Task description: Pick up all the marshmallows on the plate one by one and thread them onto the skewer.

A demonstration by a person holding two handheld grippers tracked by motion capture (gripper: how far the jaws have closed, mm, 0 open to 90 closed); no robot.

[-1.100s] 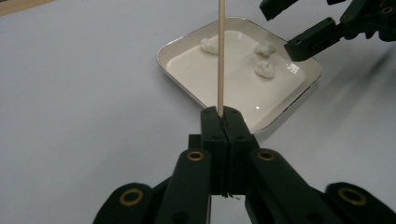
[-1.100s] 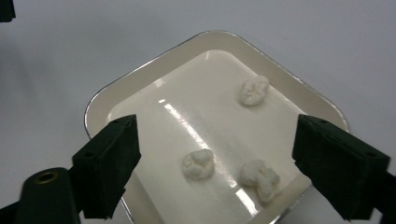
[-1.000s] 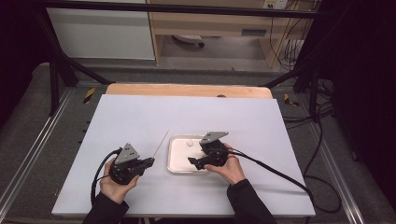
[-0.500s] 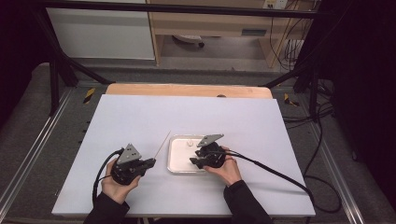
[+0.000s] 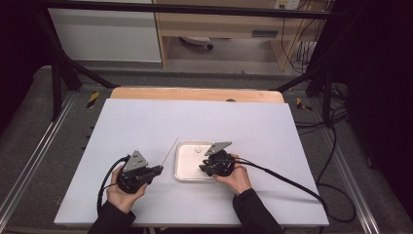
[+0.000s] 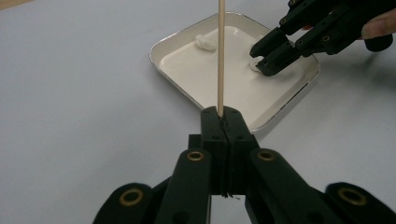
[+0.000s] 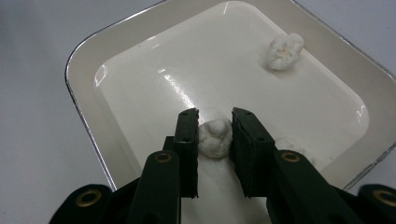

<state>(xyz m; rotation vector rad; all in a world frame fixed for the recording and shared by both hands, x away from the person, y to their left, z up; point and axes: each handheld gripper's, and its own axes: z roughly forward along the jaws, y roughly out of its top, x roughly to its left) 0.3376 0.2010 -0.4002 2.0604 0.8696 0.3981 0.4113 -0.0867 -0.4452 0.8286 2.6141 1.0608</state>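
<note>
A thin wooden skewer (image 6: pixel 220 56) stands out from my left gripper (image 6: pixel 223 116), which is shut on its near end; in the high view the skewer (image 5: pixel 170 151) points away over the table. A shallow white tray (image 7: pixel 84 51) lies between the hands. My right gripper (image 7: pixel 215 126) reaches into it, and its jaws have just been closing on a small white lump (image 7: pixel 215 136), which touches both pads. A second white lump (image 7: pixel 284 51) lies near the tray's far edge. From the left gripper view, the right gripper (image 6: pixel 264 60) pinches its lump (image 6: pixel 256 62) low in the tray.
The tray (image 5: pixel 181 170) sits on a wide pale tabletop (image 5: pixel 146 122) with a wooden strip (image 5: pixel 195 94) along the far edge. Black cables (image 5: pixel 287 178) trail from the right gripper across the table to the right. Metal frame rails run along both sides.
The right gripper has edged a little lower and leftward into the tray. The left gripper and the skewer have not moved.
</note>
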